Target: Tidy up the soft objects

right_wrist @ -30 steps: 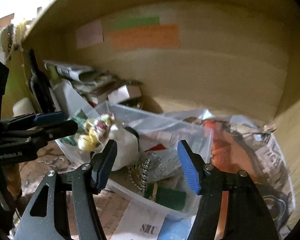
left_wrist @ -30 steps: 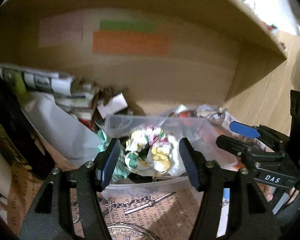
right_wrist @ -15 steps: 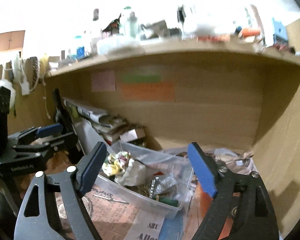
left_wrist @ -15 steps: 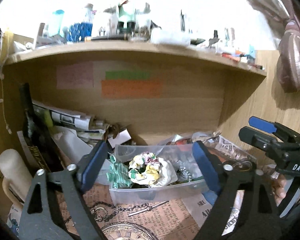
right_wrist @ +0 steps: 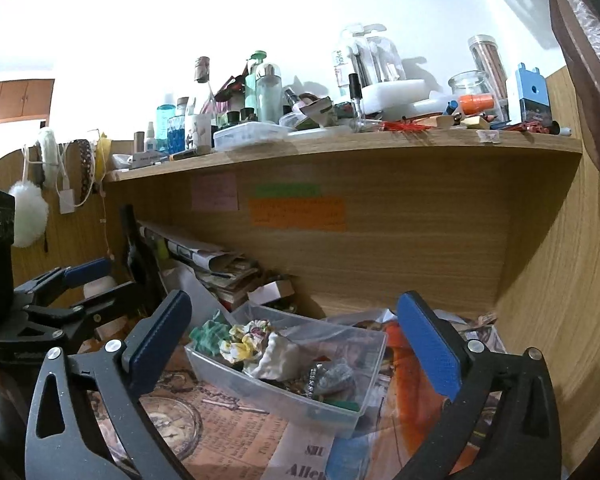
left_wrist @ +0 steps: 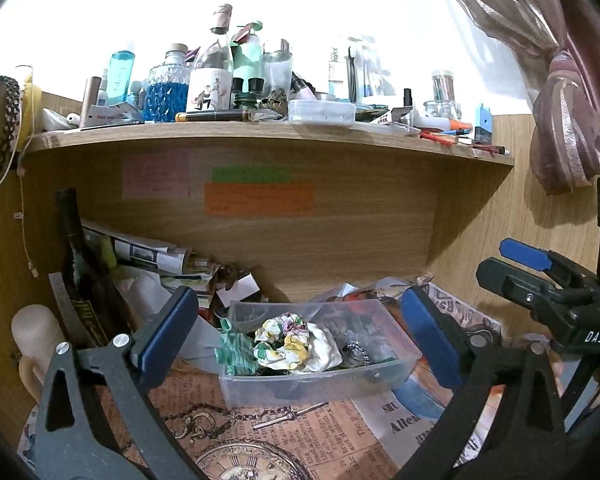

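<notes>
- Shelf (left_wrist: 260,136) of wood spans the alcove, crowded with bottles and jars.
- Bench (left_wrist: 260,440) below is covered in printed paper.
- Clear plastic bin (left_wrist: 320,380) sits on the bench, between both pairs of fingers in each view.
- Left hand-held gripper (left_wrist: 296,340) is spread wide, holding nothing, back from the bin.
- Right hand-held gripper (right_wrist: 296,344) is likewise spread and empty.
- Floral scrunchie (left_wrist: 284,338) lies in the bin's left part, touching a green scrunchie (left_wrist: 234,350) draped over the left rim.
</notes>
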### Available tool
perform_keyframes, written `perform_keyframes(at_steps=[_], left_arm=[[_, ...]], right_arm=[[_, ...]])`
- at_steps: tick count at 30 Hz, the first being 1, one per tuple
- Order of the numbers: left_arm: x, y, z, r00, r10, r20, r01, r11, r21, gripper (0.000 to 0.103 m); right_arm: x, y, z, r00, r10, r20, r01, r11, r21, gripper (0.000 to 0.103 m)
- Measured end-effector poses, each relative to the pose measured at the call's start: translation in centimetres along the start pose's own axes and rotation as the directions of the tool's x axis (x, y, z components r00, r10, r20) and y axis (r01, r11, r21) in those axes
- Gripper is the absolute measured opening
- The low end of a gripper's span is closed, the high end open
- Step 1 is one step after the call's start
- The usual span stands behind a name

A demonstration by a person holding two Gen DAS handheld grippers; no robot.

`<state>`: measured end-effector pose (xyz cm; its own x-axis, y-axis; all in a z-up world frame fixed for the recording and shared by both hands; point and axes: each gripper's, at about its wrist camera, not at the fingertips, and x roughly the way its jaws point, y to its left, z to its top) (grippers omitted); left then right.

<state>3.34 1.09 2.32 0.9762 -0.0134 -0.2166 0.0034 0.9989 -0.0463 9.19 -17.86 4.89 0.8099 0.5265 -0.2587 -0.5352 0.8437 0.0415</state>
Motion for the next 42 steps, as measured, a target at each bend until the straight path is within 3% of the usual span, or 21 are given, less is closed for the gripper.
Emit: perform_keyframes(at_steps=[27,42], left_arm=[[-0.31,-0.32,-0.15,0.999,0.033,0.006,-0.033,0.999,-0.006,0.103],[0.51,-0.1,-0.36,1.0,0.014,-0.023,-0.014,1.0,-0.016,0.103]], right_arm=[[0.39,0.11,-0.47,0.999,0.03,-0.025,-0.03,1.0,-0.004,0.103],[0.53,-0.26,-0.6,0.999,0.039,-0.033,-0.039,0.999,-0.005,0.103]])
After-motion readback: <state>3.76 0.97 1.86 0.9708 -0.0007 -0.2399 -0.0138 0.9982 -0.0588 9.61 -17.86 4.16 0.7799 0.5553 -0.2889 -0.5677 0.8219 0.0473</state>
